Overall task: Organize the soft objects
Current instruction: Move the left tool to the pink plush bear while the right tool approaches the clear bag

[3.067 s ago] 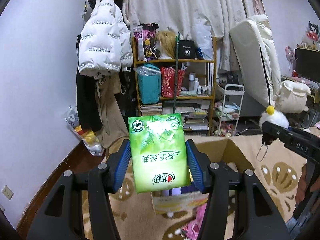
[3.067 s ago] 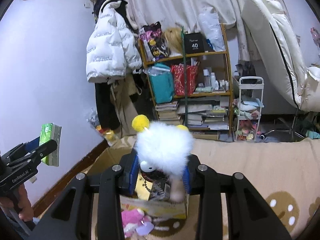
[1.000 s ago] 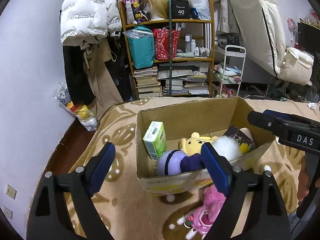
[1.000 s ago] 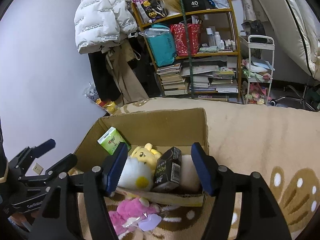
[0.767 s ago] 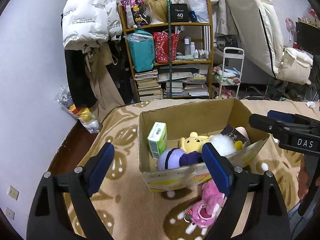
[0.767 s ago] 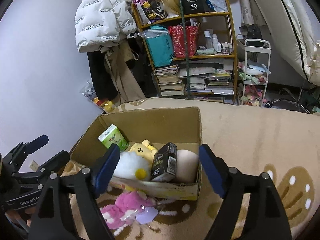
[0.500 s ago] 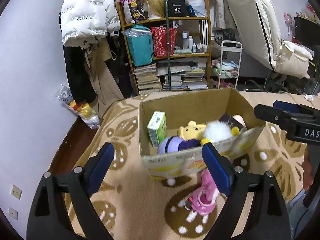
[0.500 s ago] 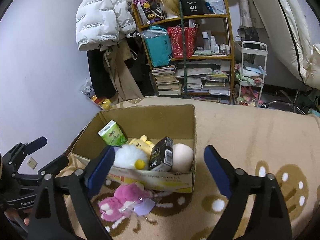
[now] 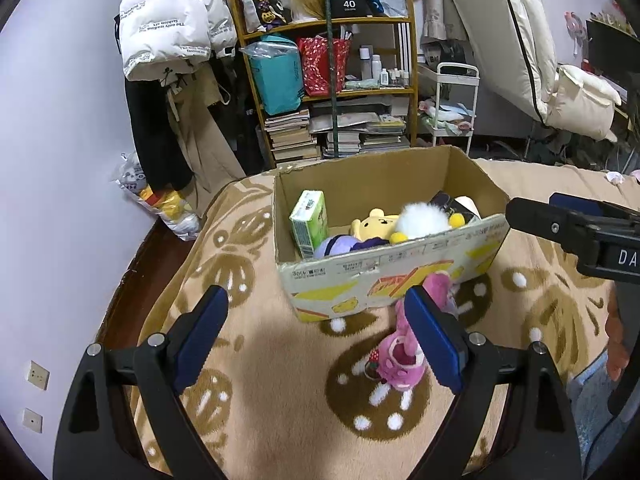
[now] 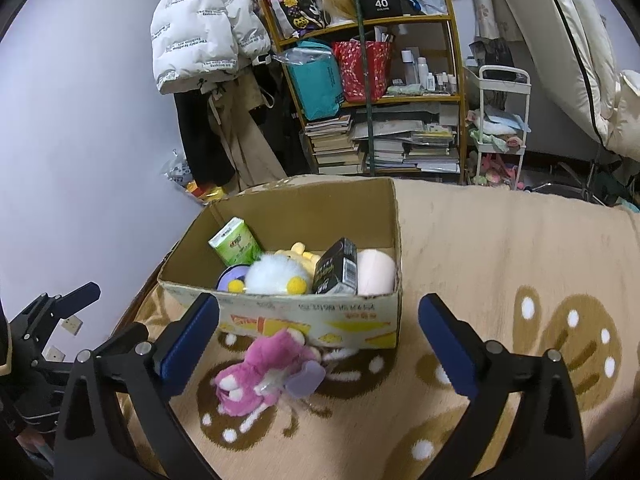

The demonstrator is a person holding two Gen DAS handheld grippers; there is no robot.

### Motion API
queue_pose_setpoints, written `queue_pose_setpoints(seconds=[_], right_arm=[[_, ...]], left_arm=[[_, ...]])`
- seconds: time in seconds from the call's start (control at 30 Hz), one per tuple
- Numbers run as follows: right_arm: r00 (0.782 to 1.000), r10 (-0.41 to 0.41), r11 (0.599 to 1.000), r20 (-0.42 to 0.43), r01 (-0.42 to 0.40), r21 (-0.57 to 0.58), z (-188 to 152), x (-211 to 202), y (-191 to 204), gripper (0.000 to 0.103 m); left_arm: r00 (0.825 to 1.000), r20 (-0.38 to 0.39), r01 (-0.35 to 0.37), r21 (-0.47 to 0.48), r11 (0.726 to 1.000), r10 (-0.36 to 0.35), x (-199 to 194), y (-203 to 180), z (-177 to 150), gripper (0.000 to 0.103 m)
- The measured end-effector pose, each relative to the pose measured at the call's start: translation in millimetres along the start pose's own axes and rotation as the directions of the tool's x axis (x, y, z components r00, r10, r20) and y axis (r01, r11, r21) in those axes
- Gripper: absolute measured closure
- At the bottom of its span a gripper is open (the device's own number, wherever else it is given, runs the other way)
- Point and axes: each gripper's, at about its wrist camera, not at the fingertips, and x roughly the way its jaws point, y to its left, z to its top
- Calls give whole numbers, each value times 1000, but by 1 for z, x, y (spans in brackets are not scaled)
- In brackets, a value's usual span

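- The cardboard box (image 10: 304,320) sits on the patterned blanket (image 10: 500,260) and already holds a green tissue pack (image 10: 235,246), a white fluffy toy (image 10: 276,276), a yellow plush (image 10: 304,254), a dark carton (image 10: 338,268) and a pale pink soft item (image 10: 376,272).
- The one soft thing left outside is the pink plush (image 10: 264,372), lying on the blanket just in front of the box's near wall.
- The right tool (image 10: 320,336) is empty, its jaws opening to full width; the left tool (image 9: 316,336) is also wide and holds nothing.
- Judgement: the next step is picking up the pink plush. The right tool looks better placed (the toy lies partly between its fingers in that view).
- Aim for the plump body, not a limb or the thin lilac tag (image 10: 306,378), and close firmly since plush compresses.
- Lift clear of the box wall before moving over the open space inside.
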Motion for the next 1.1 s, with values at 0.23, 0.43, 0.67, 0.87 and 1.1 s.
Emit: queue_pose_setpoints(seconds=[0.23,0.43,0.67,0.87,1.1], right_arm=[[1000,-3,1000,-13,3,18,-8,-4,-3,0],[1000,-10,1000,-29,10,24,-9,2,-5,0],[998,-15,999,-65,18,38,-12,14,-9,0],[996,-18,999,-93,22,41,-13,24,-12,0],[989,-23,999,-147,28,29,-18,38,-11,0]], left_arm=[[999,-31,11,10,1000,-11,2,0,-8,14],[998,-59,16,34,999,-14,12,-7,-14,14],[995,-87,50,27,998,-47,24,-8,-16,14],[990,-116,79,29,996,-75,35,-10,-17,14],[980,-159,129,38,991,-121,49,-18,-20,14]])
